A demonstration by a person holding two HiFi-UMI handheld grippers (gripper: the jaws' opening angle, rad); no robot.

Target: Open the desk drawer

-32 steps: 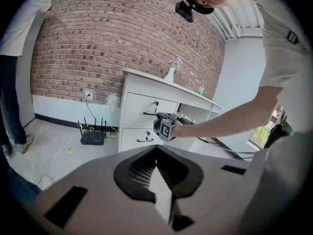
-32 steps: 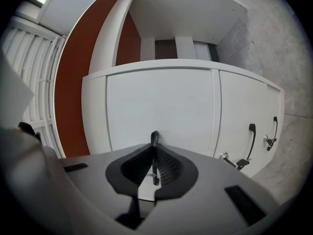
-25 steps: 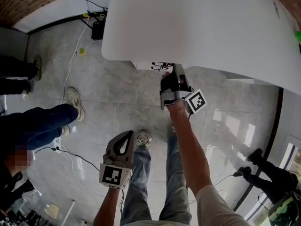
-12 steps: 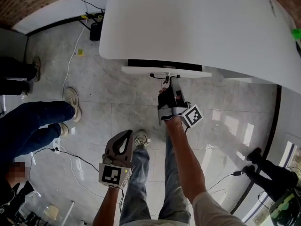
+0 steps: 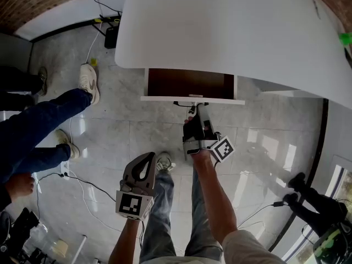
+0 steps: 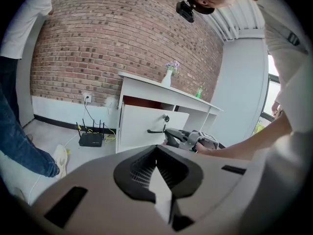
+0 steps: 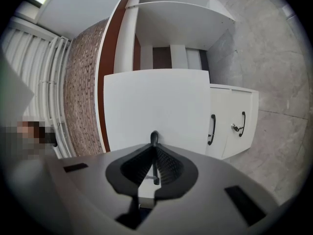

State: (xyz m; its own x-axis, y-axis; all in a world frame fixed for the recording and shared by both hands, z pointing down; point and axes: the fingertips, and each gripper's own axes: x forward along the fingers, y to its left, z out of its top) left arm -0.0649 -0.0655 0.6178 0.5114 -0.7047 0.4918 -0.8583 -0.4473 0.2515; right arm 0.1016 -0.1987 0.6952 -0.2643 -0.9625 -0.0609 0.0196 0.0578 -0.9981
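Under the white desk (image 5: 220, 26) the drawer stands pulled out, its brown inside (image 5: 190, 83) showing behind the white front (image 5: 192, 99). My right gripper (image 5: 193, 110) is shut on the drawer's black handle (image 5: 191, 103). In the right gripper view the handle (image 7: 154, 137) runs between the closed jaws, against the drawer front (image 7: 156, 106). The left gripper view shows the same drawer front (image 6: 142, 126) from the side, with a key (image 6: 167, 118) in its lock. My left gripper (image 5: 149, 156) hangs low near my legs, shut and empty, well away from the desk.
A bystander's legs in blue jeans (image 5: 38, 131) and a pale shoe (image 5: 88, 78) are at the left. A black router (image 5: 114, 34) and cables lie by the wall. Two lower drawers with black handles (image 7: 212, 129) sit beside the open one. Dark shoes (image 5: 300, 183) stand at the right.
The drawer has slid out from under the desk toward me, with my right gripper drawing back on its handle. The bystander at the left has stepped closer to the desk.
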